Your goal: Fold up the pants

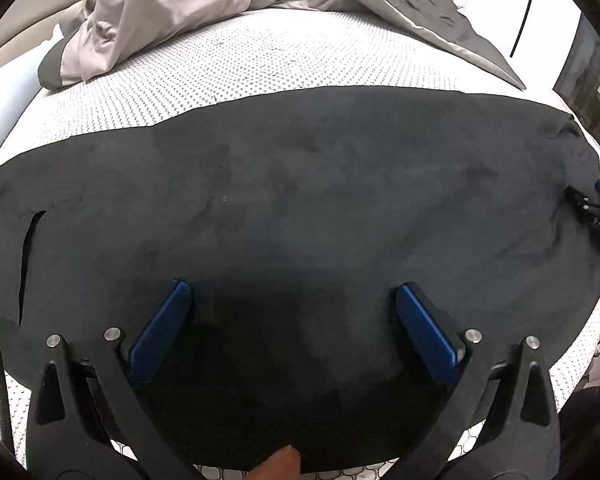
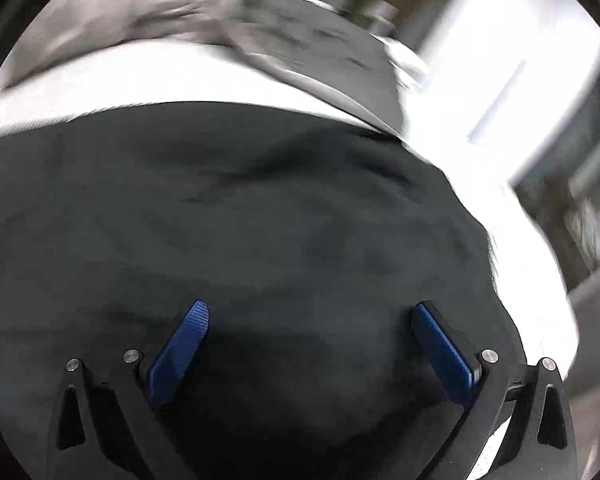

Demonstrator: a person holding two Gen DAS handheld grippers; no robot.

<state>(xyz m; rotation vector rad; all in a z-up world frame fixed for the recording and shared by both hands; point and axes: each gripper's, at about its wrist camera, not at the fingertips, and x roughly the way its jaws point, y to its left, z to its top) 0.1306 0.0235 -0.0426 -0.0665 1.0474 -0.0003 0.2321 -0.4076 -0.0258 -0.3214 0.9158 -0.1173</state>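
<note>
Dark charcoal pants (image 1: 300, 200) lie spread flat across a white patterned mattress (image 1: 240, 64); a pocket slit shows at their left end. My left gripper (image 1: 292, 292) hovers over the near edge of the pants, wide open, nothing between its blue pads (image 1: 160, 332). In the left wrist view the right gripper's tip (image 1: 588, 208) shows at the pants' far right end. The right wrist view is blurred: the right gripper (image 2: 310, 312) is open above the same dark pants (image 2: 260, 200), its blue pads (image 2: 444, 352) apart and empty.
A rumpled grey duvet (image 1: 180, 4) is heaped at the back of the mattress, one corner reaching toward the pants at the right. A fingertip (image 1: 280, 462) shows at the bottom edge. A white wall or door (image 2: 500, 60) and dark furniture stand beyond the bed's right side.
</note>
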